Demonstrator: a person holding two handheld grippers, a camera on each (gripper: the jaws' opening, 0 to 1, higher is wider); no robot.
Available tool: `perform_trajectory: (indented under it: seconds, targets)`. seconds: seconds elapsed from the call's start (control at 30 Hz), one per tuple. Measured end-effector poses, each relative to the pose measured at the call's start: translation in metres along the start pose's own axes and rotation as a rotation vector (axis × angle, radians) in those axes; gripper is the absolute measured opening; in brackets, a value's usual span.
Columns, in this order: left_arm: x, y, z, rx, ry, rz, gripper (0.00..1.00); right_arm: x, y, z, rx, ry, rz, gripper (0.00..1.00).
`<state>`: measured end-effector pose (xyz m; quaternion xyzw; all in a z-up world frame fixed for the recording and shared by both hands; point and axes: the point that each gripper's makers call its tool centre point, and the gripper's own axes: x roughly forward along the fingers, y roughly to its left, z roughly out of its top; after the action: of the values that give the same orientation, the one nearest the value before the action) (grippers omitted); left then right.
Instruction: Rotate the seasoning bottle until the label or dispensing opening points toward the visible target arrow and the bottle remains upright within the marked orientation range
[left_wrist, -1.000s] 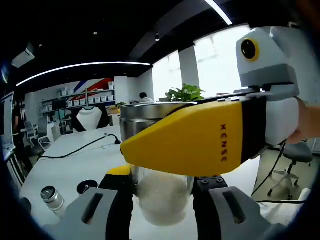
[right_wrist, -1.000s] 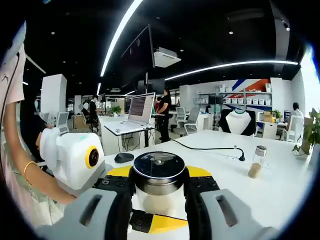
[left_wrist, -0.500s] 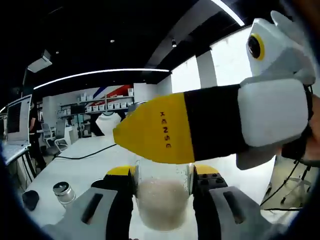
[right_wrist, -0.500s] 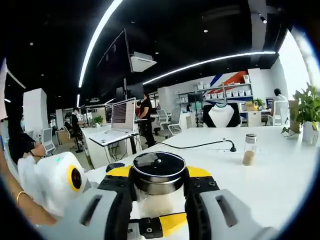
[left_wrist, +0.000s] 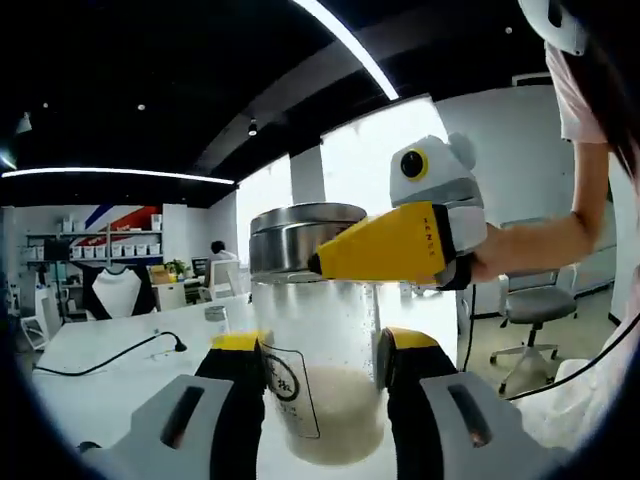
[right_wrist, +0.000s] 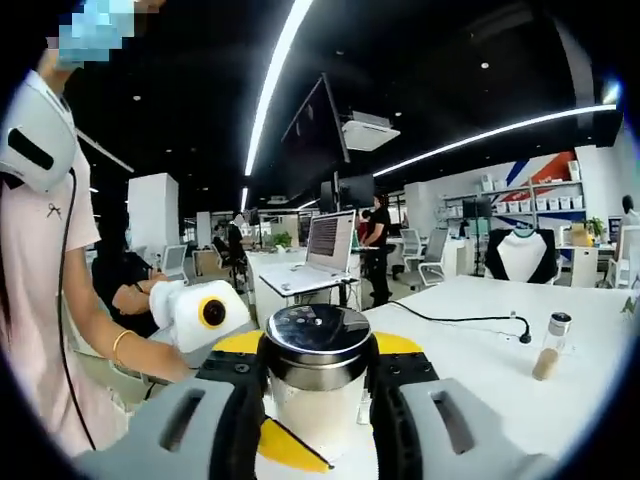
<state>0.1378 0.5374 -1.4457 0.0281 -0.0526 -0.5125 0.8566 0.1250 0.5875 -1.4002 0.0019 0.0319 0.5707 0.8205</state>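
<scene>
The seasoning bottle (left_wrist: 322, 310) is clear glass with white granules in its lower part and a steel lid (left_wrist: 305, 232). A round black-printed label (left_wrist: 283, 383) shows on its left face. My left gripper (left_wrist: 320, 345) is shut on the glass body, which stands upright. The right gripper (left_wrist: 335, 258) comes in from the right, its yellow jaw on the lid. In the right gripper view, my right gripper (right_wrist: 318, 350) is shut around the lid (right_wrist: 318, 333). The left gripper's yellow jaw (right_wrist: 285, 450) lies below it across the bottle (right_wrist: 315, 415).
A white table (right_wrist: 480, 400) carries a small spice bottle (right_wrist: 548, 352) and a black cable (right_wrist: 470, 320). Another small bottle (left_wrist: 213, 320) and a cable (left_wrist: 130, 355) sit on the table (left_wrist: 100, 390). A laptop (right_wrist: 325, 240) and people stand beyond; an office chair (left_wrist: 530, 310) is on the right.
Both hands have swung round with the bottle still held. In the left gripper view the right gripper moved from across the front to the right, and the label now shows.
</scene>
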Motion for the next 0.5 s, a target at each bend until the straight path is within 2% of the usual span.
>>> perform_trajectory:
  seconds: [0.07,0.1,0.23,0.37,0.47,0.5]
  targets:
    - [0.002,-0.002,-0.004,-0.017,0.017,-0.025,0.49,0.000,0.002,-0.003,-0.013,0.014,0.009,0.36]
    - [0.003,-0.002,-0.006,-0.050,0.028,-0.022,0.48,-0.001,0.002,-0.005,-0.016,0.020,0.006,0.36]
    - [0.007,-0.003,-0.010,-0.069,0.054,0.011,0.47,-0.003,0.001,-0.009,-0.004,0.013,-0.010,0.36]
    - [0.011,0.001,-0.014,-0.076,0.076,0.085,0.47,-0.003,-0.001,-0.011,-0.029,0.003,-0.033,0.37]
    - [0.012,0.004,-0.015,-0.083,0.082,0.108,0.47,-0.003,-0.004,-0.011,-0.028,0.001,-0.046,0.36]
    - [0.012,0.007,-0.018,-0.076,0.095,0.141,0.47,-0.003,-0.007,-0.013,-0.019,-0.003,-0.066,0.36]
